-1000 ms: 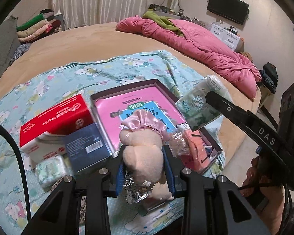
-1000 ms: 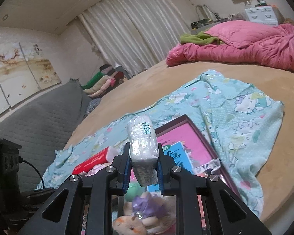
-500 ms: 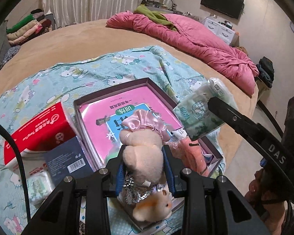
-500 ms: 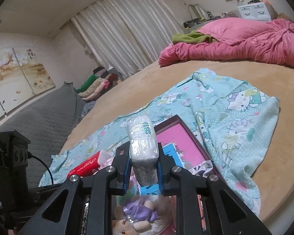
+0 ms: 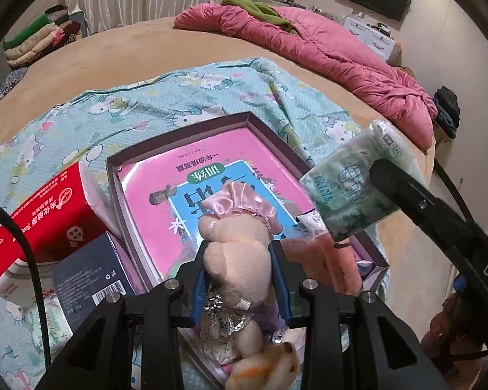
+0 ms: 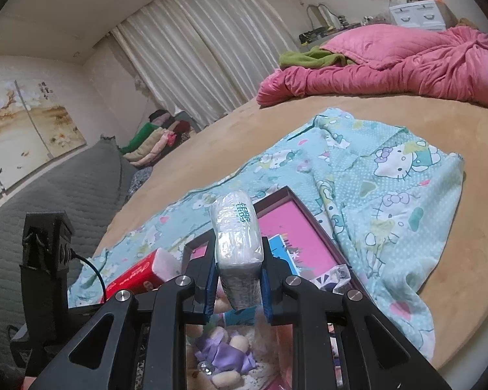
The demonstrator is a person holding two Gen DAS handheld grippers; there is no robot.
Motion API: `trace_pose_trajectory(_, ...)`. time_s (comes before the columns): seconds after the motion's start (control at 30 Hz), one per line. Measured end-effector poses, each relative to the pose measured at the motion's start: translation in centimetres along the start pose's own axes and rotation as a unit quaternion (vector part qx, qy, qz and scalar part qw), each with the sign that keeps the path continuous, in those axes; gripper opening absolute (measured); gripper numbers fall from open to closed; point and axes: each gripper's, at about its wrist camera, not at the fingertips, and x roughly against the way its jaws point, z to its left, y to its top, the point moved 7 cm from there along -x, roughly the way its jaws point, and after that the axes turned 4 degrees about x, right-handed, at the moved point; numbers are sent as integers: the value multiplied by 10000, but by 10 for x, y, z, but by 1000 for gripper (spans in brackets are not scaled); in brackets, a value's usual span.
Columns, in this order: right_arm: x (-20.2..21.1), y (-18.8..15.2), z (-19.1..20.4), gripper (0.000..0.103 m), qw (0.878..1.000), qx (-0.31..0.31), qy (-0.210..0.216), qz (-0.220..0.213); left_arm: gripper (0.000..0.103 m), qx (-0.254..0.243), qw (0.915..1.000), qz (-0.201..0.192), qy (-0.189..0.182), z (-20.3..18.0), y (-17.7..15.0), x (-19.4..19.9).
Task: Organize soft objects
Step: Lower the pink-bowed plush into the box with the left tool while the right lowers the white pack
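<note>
Well, both claws are loaded. The left claw (image 5: pixel 238 269) is clamped on a beige plush bear (image 5: pixel 236 260) in a pink satin skirt, squeezed at the middle and hanging just above the near end of the box (image 5: pixel 179 133). The right claw (image 6: pixel 238 273) is closed on a tissue pack (image 6: pixel 237 243) in clear wrap; from the left view that pack (image 5: pixel 345 195) hovers over the box's right edge. Neither thing is set down yet, so I'd judge the job partway through: some soft things are stowed, these two are in the air, and more wait outside. The box is a shallow dark-rimmed tray lying open on a cartoon-cat blanket (image 5: pixel 166 97) spread over the round bed (image 5: pixel 120 48). On its floor lies a pink booklet (image 5: pixel 192 195) with a blue panel, which takes up most of it. At the near end sit another small plush (image 5: pixel 263 364) in beige and orange, something crinkly and silver (image 5: pixel 224 321), a bit of purple fabric, and a salmon-pink soft thing (image 5: pixel 318 260) along the right side; I can't tell exactly how they are stacked. Outside the box, just to its left, are a red tissue carton (image 5: pixel 45 214), a dark blue carton (image 5: pixel 88 273) touching it, and a small white pack (image 5: pixel 48 321) in front on the blanket. A pink quilt (image 5: pixel 325 48) lies well apart across the bed.
</note>
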Motion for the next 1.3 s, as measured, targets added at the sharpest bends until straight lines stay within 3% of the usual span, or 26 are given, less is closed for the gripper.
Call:
trace_pose_trajectory(0.6, -23, 1, -16, 23, 9996, -198, -204, -23, 35, 25, 9998, 210, -25, 4, -6, -21)
trace_pose_trajectory(1.3, -54, -29, -34, 28, 9957, -225, -626, 643, 36, 97, 9996, 280, 36, 7, -13, -34)
